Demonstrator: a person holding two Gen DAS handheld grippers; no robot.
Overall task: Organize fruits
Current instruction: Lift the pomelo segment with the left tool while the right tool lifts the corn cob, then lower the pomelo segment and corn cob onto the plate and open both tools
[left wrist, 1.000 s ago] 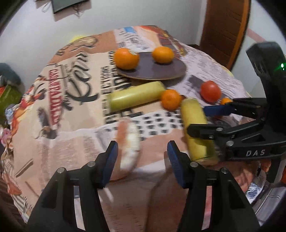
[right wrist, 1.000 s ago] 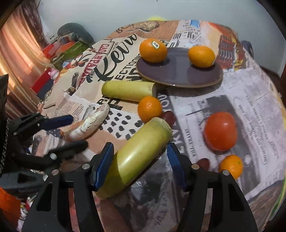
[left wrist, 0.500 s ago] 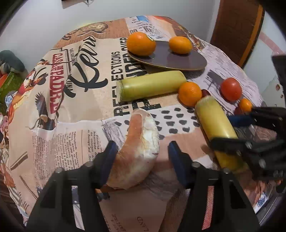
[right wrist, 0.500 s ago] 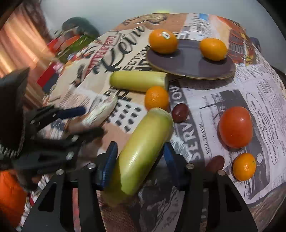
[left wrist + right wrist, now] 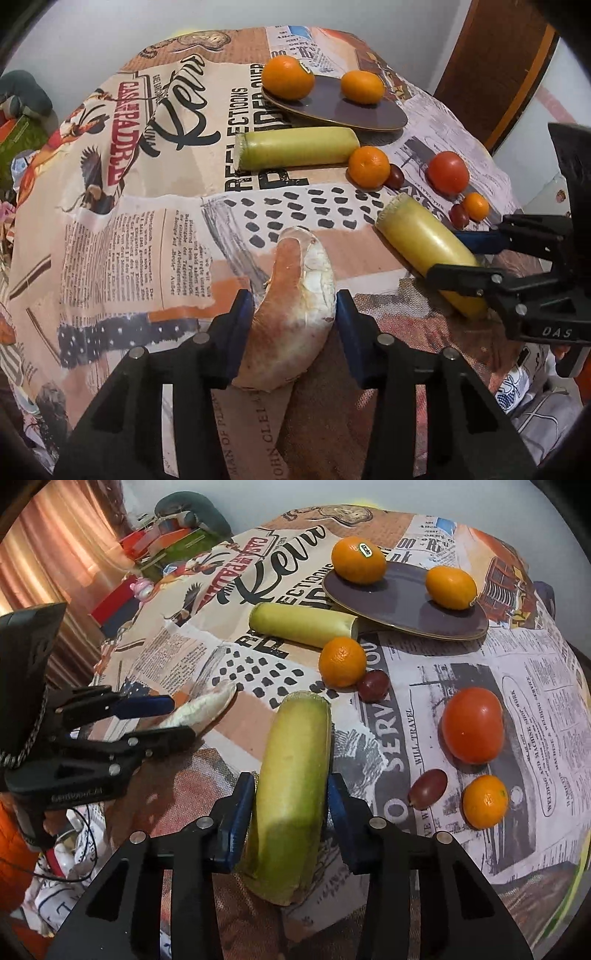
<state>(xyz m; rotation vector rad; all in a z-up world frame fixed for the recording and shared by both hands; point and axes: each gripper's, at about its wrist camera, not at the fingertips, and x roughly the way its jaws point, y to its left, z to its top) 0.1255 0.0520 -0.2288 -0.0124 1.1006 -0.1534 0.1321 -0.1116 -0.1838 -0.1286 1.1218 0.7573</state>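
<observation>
Newsprint-patterned cloth (image 5: 155, 229) is spread over the bench, with a white wall behind and a brown door (image 5: 495, 66) at the far right.

Item: dark oval plate (image 5: 406, 605), at the far side of the bench, bearing two oranges.

Item: yellow-green cylinder fruit (image 5: 295, 790), lying near the front edge. It is bracketed by the right claw (image 5: 291, 812), whose blue pads are pressed against both flanks; the jaws have just been closing, whereas a second ago a clear gap was seen on either side.

Item: second yellow-green cylinder (image 5: 295, 147), lying crosswise just in front of the plate, untouched.

Item: brown-and-white curved fruit (image 5: 295, 314), near the front edge, left of the gripped cylinder. It is clamped between the pads of the left claw (image 5: 295, 314), which have just been closing; a second ago the fruit lay ahead of the jaws, which stood wider apart.

Item: red tomato (image 5: 472, 723), at the right.

Item: loose orange (image 5: 341, 661), touching a dark grape (image 5: 373, 685).

Item: small orange (image 5: 484, 801), beside another grape (image 5: 427, 788).
</observation>
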